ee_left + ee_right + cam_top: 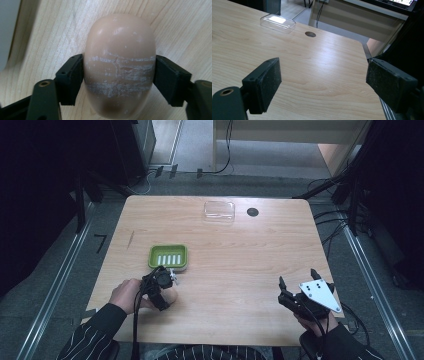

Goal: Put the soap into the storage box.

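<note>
Soap bar: a beige oval soap bar [120, 65] lies on the wooden table [235, 285], just in front of the green soap dish [168, 256] on the person's side; in the high view just a pale edge [171, 296] peeks out beside the gripper.
Left gripper: the left gripper [161, 287] pinches the soap bar across its width, both pads pressed against its sides.
Left gripper view adds: whitish scuff lines across the soap's middle and the wood grain beneath it, detail the high view is too far away to give.
Right gripper: the right gripper [298, 287] sits well to the right of the soap dish, near the table's right edge, jaws spread wide with nothing between them.
Right gripper view adds: the bare inner pads [270, 80] and, beyond them, the clear plastic lid [278, 23] with the round table hole [310, 34] just beside it.
Soap dish: slotted white insert inside, nothing on it.
Clear lid: well beyond the soap dish, near the far table edge.
In the way: the left hand [127, 295] and gripper body cover most of the soap from above.
</note>
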`<state>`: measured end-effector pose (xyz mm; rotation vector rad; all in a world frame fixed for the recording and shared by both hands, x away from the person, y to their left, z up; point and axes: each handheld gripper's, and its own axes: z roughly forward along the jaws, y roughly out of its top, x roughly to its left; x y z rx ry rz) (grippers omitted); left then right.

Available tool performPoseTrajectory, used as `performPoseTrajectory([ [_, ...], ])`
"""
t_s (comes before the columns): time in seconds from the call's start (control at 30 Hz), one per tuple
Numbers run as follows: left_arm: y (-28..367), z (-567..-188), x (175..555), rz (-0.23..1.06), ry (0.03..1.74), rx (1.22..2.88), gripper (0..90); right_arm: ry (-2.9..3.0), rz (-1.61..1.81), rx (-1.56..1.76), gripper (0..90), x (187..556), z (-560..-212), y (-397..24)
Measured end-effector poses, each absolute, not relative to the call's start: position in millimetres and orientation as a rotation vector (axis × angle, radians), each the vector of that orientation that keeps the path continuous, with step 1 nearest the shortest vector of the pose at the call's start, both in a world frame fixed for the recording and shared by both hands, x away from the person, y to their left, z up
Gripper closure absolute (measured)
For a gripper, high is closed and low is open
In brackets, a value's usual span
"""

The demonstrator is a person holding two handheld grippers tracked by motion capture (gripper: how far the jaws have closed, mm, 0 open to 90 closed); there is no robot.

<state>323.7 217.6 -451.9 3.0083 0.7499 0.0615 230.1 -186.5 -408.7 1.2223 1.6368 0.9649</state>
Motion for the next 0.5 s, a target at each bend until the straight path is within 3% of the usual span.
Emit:
performPoseTrajectory([
  [0.5,216.6,-452.2,320.7,0.07,0.706,3.013,33.6,1.645,0.963,1.22,13.6,229.8,-408.9,-186.0],
])
